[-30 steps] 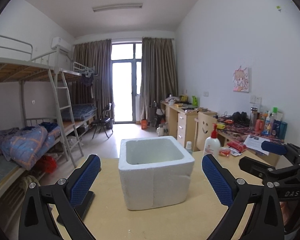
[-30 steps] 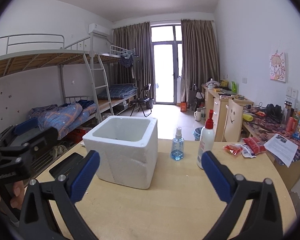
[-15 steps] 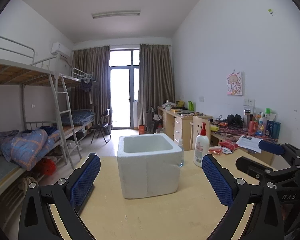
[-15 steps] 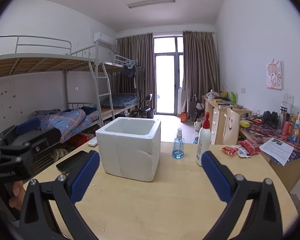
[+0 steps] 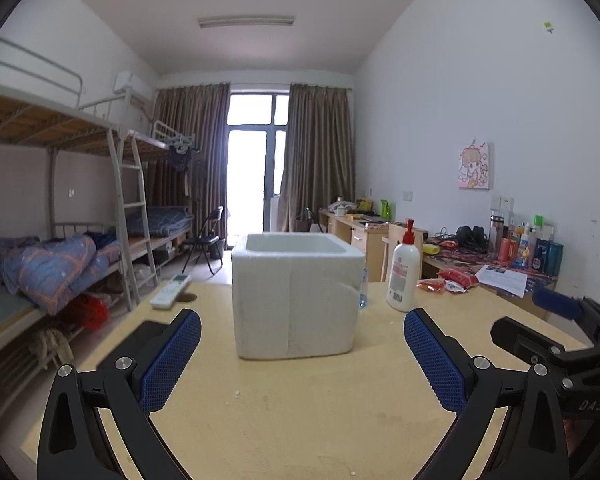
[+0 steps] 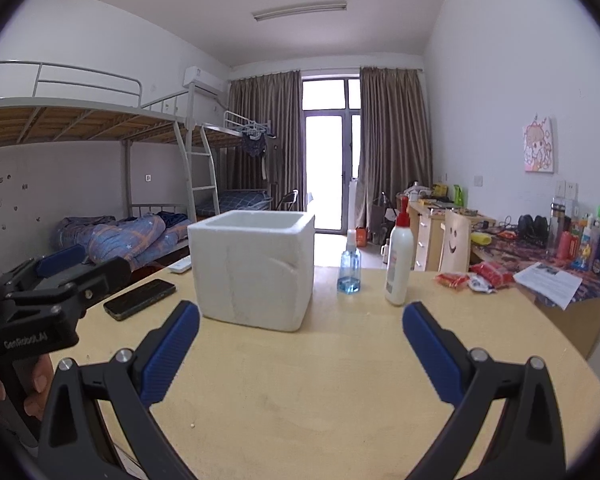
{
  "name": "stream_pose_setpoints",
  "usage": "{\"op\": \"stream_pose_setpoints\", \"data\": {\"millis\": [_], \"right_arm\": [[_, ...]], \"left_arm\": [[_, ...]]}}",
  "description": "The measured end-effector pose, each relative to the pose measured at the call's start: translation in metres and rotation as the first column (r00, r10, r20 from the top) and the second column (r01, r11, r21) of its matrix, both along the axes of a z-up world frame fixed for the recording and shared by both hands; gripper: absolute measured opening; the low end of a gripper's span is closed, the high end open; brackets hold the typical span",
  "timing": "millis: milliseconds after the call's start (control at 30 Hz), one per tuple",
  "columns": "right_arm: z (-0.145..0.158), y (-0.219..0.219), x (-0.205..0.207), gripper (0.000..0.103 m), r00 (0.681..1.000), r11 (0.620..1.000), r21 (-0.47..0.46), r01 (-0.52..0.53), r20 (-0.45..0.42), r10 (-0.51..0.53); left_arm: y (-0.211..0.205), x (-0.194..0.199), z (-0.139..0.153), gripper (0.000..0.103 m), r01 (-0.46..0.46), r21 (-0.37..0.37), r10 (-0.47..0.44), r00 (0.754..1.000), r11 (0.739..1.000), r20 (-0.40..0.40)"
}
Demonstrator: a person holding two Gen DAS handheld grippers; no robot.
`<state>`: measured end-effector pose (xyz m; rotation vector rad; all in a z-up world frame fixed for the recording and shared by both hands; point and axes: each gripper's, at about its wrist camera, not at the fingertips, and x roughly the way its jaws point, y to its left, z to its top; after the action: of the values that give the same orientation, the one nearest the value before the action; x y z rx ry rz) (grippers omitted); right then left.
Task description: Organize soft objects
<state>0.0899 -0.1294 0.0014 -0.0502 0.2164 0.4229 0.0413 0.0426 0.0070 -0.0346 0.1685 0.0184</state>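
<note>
Your left gripper (image 5: pixel 302 354) hangs over the near part of the round pale wooden table (image 5: pixel 300 408), jaws spread wide, nothing between the blue textured pads (image 5: pixel 168 360); your right gripper (image 6: pixel 300 350) is likewise wide apart and holds nothing, blue pads (image 6: pixel 432 352) framing bare tabletop.

The white square foam box (image 5: pixel 296 292) stands upright on the table ahead of both grippers, open at the top, well apart from the fingertips; in the left wrist view it sits centred between your left fingers, in the right wrist view it sits left of centre (image 6: pixel 256 268); its inside is not visible from either view, so contents cannot be told.

Right of the box: a small clear spray bottle with blue liquid (image 6: pixel 350 268), then a white pump bottle with a red top (image 6: pixel 398 264), both upright, near each other but apart; further right, red snack packets (image 6: pixel 476 276) and a printed paper sheet (image 6: pixel 548 280).

Left of the box: a black phone (image 6: pixel 140 298) lying flat and a white remote control (image 5: pixel 170 290) near the far table edge.

No soft object shows on the table; a blue and orange quilt (image 5: pixel 48 268) lies on the lower bunk at left.
</note>
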Motion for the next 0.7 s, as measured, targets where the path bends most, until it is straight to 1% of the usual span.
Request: {"op": "stream_pose_setpoints", "data": {"millis": [100, 233, 333, 700], "right_arm": [[-0.01, -0.001, 0.003, 0.103, 1.0, 1.0, 0.004, 0.004, -0.025, -0.004], [-0.014, -0.001, 0.006, 0.103, 0.999, 1.0, 0.003, -0.005, -0.047, 0.006], [-0.012, -0.004, 0.004, 0.103, 0.999, 1.0, 0.018, -0.009, -0.047, 0.01], [-0.009, -0.006, -0.001, 0.103, 0.999, 1.0, 0.009, -0.013, -0.035, 0.013]], "left_arm": [[0.001, 0.001, -0.01, 0.102, -0.005, -0.025, 0.005, 1.0, 1.0, -0.007], [0.0, 0.002, -0.018, 0.102, -0.015, -0.024, 0.014, 1.0, 1.0, -0.024], [0.0, 0.002, -0.019, 0.102, -0.014, -0.027, 0.013, 0.999, 1.0, -0.037], [0.0, -0.001, -0.019, 0.102, -0.01, -0.028, 0.009, 0.999, 1.0, -0.038]]}}
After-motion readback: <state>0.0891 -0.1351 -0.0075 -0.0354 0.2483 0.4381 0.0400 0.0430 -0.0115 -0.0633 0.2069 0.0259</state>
